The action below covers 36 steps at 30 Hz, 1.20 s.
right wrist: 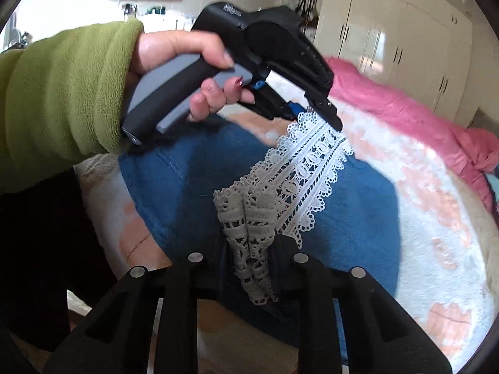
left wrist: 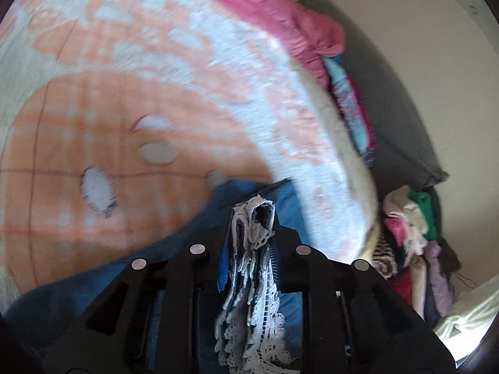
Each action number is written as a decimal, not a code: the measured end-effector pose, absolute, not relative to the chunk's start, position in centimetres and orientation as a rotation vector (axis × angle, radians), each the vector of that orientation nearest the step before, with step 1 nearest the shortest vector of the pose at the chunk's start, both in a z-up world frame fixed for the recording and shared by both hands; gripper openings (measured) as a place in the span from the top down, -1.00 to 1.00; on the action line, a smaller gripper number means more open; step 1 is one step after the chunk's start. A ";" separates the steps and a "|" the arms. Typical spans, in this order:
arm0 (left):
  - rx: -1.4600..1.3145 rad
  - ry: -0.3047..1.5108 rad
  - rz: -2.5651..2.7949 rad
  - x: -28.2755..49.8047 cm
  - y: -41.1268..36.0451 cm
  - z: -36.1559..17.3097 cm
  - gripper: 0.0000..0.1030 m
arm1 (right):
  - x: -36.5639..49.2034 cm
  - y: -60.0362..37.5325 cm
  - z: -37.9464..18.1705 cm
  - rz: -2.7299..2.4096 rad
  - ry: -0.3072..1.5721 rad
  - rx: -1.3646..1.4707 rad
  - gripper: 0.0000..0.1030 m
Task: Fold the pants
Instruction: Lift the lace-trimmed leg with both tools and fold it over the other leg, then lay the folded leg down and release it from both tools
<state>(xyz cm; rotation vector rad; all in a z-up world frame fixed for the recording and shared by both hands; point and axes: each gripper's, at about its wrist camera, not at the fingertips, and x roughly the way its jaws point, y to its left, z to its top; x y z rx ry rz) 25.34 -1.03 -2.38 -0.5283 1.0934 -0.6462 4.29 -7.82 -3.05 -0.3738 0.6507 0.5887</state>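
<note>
Blue pants (right wrist: 187,180) with a white lace hem (right wrist: 312,168) lie on a peach-and-white blanket (right wrist: 436,218) on a bed. My right gripper (right wrist: 253,249) is shut on one bunched end of the lace. In the right wrist view my left gripper (right wrist: 329,115) pinches the other end of the lace strip, held by a hand (right wrist: 187,50) in a green sleeve (right wrist: 62,99). The lace stretches taut between the two grippers. In the left wrist view the left gripper (left wrist: 253,218) is shut on gathered lace (left wrist: 249,311), with blue cloth (left wrist: 181,243) under it.
A pink duvet (right wrist: 405,109) lies along the far side of the bed. A grey pillow (left wrist: 389,109) and a pile of mixed clothes (left wrist: 411,233) sit against the wall beside the bed. Cream wardrobe doors (right wrist: 389,31) stand behind.
</note>
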 end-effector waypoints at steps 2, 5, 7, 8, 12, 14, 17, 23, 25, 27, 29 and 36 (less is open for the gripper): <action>-0.531 1.129 -0.613 25.6 -0.9 -3.8 0.74 | 4.1 -7.1 -3.4 0.585 0.671 -0.386 0.52; -0.531 1.136 -0.596 25.9 -0.4 -4.5 0.69 | 3.7 -6.6 -3.2 0.593 0.655 -0.404 0.33; -0.519 1.125 -0.600 25.8 -0.4 -4.3 0.68 | 3.2 -6.5 -3.1 0.611 0.650 -0.404 0.24; -0.507 1.120 -0.598 25.7 -0.4 -4.2 0.66 | 3.0 -6.6 -2.9 0.628 0.646 -0.403 0.23; -0.505 1.108 -0.586 25.6 -0.4 -3.8 0.51 | 1.7 -7.1 -2.4 0.698 0.644 -0.358 0.12; -0.507 1.096 -0.576 25.4 -0.1 -3.5 0.45 | 1.3 -7.2 -2.3 0.733 0.659 -0.338 0.03; -0.496 1.070 -0.561 25.1 0.2 -2.7 0.34 | 1.0 -7.5 -2.0 0.775 0.677 -0.324 -0.11; -0.450 0.987 -0.508 23.7 1.6 -0.1 0.15 | 0.7 -8.6 -1.5 0.824 0.703 -0.231 -0.15; -0.444 0.963 -0.491 23.2 2.0 0.7 0.11 | 1.0 -9.6 -1.0 0.826 0.701 -0.176 -0.15; -0.436 0.936 -0.475 22.4 2.4 1.6 0.03 | 1.2 -10.6 -0.5 0.820 0.683 -0.139 -0.18; -0.436 0.912 -0.463 21.4 2.9 2.2 -0.08 | 1.1 -11.7 0.0 0.798 0.671 -0.112 -0.30; -0.427 0.865 -0.439 17.8 3.8 3.9 -0.22 | 2.5 -15.5 0.6 0.713 0.645 -0.012 -0.40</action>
